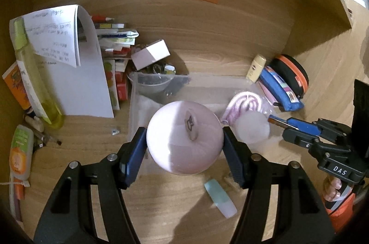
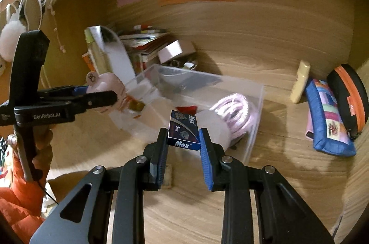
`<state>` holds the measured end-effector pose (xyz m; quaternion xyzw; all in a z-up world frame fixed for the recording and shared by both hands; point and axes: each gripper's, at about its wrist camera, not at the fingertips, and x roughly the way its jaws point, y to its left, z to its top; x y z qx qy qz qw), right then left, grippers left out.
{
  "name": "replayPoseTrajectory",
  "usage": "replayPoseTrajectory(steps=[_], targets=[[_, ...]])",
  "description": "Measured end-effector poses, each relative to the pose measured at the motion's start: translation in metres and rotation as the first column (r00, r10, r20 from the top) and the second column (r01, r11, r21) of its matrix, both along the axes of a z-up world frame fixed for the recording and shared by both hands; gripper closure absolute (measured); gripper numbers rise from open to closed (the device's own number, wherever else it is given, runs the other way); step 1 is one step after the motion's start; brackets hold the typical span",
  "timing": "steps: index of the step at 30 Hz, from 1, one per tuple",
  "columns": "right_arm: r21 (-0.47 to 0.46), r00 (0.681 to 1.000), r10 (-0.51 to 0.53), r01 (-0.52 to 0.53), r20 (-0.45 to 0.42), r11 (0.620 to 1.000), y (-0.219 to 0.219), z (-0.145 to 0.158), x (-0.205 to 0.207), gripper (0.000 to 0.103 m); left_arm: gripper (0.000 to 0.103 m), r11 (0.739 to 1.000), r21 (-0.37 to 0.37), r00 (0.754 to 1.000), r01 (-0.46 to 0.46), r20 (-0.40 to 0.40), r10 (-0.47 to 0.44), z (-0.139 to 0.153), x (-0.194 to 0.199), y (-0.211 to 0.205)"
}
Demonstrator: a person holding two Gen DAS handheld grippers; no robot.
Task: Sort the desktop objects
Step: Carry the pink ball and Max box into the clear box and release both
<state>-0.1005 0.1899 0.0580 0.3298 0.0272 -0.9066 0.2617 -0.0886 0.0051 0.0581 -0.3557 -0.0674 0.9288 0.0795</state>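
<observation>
My left gripper [image 1: 184, 140] is shut on a round pale pink case [image 1: 184, 138], held above the wooden desk in front of a clear plastic bin [image 1: 143, 92]. From the right wrist view the same pink case [image 2: 105, 82] shows at the left, side on, in the left gripper [image 2: 110, 95]. My right gripper [image 2: 183, 135] is shut on a small dark blue "Max" box [image 2: 183, 131], lifted over the clear bin [image 2: 256, 110]. In the left wrist view the right gripper [image 1: 276, 123] reaches in from the right with the blue box [image 1: 302, 125]. A pink coiled cable [image 2: 233, 115] lies inside the bin.
A stack of papers, notebooks and a green bottle [image 1: 34, 73] crowds the back left. A blue pencil pouch [image 2: 327, 119], a black and orange case [image 2: 348, 96] and a cream tube [image 2: 299, 82] lie at the right. A pale mint eraser [image 1: 219, 200] rests on the desk near me.
</observation>
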Motion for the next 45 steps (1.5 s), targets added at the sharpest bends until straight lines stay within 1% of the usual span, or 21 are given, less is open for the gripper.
replayPoseTrajectory(steps=[8, 12, 19, 25, 31, 35, 38, 40, 41, 43, 45], targets=[[0.015, 0.995, -0.094, 0.094, 0.026, 0.996, 0.018, -0.011, -0.025, 0.079, 0.039, 1.0, -0.008, 0.999, -0.021, 0.031, 0.021, -0.006, -0.027, -0.004], [0.041, 0.99, -0.141, 0.139, 0.03, 0.989, 0.021, -0.018, -0.034, 0.079, 0.039, 1.0, -0.009, 0.998, -0.027, 0.05, 0.028, -0.011, -0.04, -0.006], [0.055, 0.988, -0.146, 0.144, 0.044, 0.988, 0.022, -0.023, -0.043, 0.079, 0.039, 0.999, -0.018, 0.996, -0.028, 0.088, 0.03, -0.022, -0.059, -0.008], [0.057, 0.989, -0.136, 0.133, 0.054, 0.99, 0.02, -0.025, -0.046, 0.079, 0.039, 1.0, -0.013, 0.993, -0.026, 0.117, 0.028, -0.031, -0.066, -0.01], [0.065, 0.989, -0.131, 0.127, 0.067, 0.99, 0.018, -0.026, -0.047, 0.078, 0.039, 0.999, -0.031, 0.993, -0.011, 0.113, 0.015, -0.032, -0.064, -0.004], [0.067, 0.989, -0.125, 0.12, 0.08, 0.991, 0.016, -0.025, -0.046, 0.076, 0.039, 0.999, -0.034, 0.996, -0.003, 0.092, 0.006, -0.026, -0.06, -0.002], [0.075, 0.99, -0.118, 0.113, 0.077, 0.991, 0.012, -0.024, -0.043, 0.068, 0.039, 0.999, -0.044, 0.997, -0.002, 0.08, 0.005, -0.023, -0.056, 0.001], [0.091, 0.991, -0.124, 0.118, 0.058, 0.989, 0.008, -0.023, -0.039, 0.058, 0.039, 0.999, -0.042, 0.997, 0.0, 0.074, 0.003, -0.02, -0.054, 0.001], [0.1, 0.991, -0.13, 0.125, 0.043, 0.987, 0.006, -0.021, -0.036, 0.055, 0.039, 0.999, -0.043, 0.998, 0.0, 0.069, 0.003, -0.019, -0.052, 0.001], [0.107, 0.991, -0.132, 0.129, 0.017, 0.986, 0.004, -0.017, -0.031, 0.044, 0.039, 0.999, -0.045, 0.998, 0.003, 0.06, -0.001, -0.016, -0.048, 0.002], [0.11, 0.991, -0.131, 0.131, -0.005, 0.985, 0.002, -0.013, -0.026, 0.041, 0.039, 0.999, -0.046, 0.999, 0.006, 0.052, -0.004, -0.013, -0.045, 0.004]])
